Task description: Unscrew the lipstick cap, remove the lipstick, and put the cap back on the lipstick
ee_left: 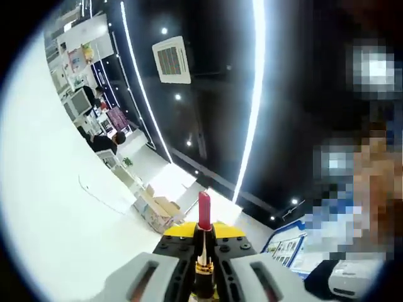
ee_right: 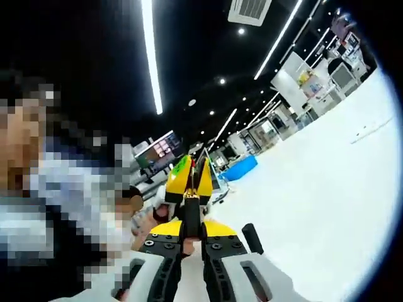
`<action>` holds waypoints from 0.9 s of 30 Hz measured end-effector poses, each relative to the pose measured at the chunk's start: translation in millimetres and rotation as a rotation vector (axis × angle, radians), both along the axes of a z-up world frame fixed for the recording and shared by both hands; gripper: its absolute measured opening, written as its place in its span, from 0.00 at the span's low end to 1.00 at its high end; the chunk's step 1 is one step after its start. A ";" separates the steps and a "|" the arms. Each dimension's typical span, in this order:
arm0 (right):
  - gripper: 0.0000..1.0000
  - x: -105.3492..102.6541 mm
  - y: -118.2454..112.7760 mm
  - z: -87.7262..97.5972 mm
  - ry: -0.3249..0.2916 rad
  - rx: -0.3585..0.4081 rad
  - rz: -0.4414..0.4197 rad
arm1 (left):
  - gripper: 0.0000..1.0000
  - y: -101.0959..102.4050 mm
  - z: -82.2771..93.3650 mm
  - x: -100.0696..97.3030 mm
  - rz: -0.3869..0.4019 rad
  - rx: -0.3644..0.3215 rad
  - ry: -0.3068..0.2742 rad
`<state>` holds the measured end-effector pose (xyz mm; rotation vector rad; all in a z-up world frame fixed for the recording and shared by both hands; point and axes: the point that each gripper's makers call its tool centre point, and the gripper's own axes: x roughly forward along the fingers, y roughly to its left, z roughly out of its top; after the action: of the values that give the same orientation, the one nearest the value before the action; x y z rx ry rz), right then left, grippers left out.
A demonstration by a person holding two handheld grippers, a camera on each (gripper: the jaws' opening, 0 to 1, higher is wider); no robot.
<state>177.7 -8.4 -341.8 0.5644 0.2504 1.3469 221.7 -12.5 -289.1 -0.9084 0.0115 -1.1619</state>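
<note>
The lipstick stands upright between the jaws of my left gripper (ee_left: 203, 231), which is shut on its black and gold tube (ee_left: 203, 259). Its red tip (ee_left: 204, 211) sticks out bare above the yellow jaw tips. In the right gripper view, my right gripper (ee_right: 192, 231) is shut on a slim black piece (ee_right: 192, 217), apparently the lipstick cap. The left gripper's yellow fingers (ee_right: 179, 179) rise directly beyond that piece, pointing back at it from close range. Whether the cap touches the lipstick is hidden.
Both views tilt up toward a dark ceiling with light strips. A white tabletop (ee_left: 56, 207) (ee_right: 327, 189) spreads to one side. Cardboard boxes (ee_left: 157, 211) and a blue bin (ee_right: 242, 168) sit farther off. A person (ee_right: 56, 207) stands close beside the grippers.
</note>
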 end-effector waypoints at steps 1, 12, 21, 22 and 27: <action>0.10 -1.4 0.7 -1.3 -0.015 -0.016 0.001 | 0.09 -1.2 -0.3 -0.7 -0.001 0.009 -0.004; 0.10 -4.1 6.4 -23.9 -0.142 -0.208 -0.004 | 0.09 -20.0 -12.2 -11.6 -0.004 0.222 -0.136; 0.10 -2.2 7.1 -31.2 -0.176 -0.260 -0.004 | 0.09 -26.7 -16.5 -17.3 -0.001 0.342 -0.228; 0.10 -1.7 7.0 -31.3 -0.181 -0.261 -0.003 | 0.09 -26.4 -16.7 -16.8 0.001 0.341 -0.229; 0.18 -1.7 7.2 -33.8 -0.224 -0.300 0.004 | 0.09 -26.3 -17.9 -16.3 0.006 0.357 -0.242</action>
<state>175.9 -1.1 -375.6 0.1608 0.2640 1.3334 205.4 -38.8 -307.1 -0.4502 0.0186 -1.2106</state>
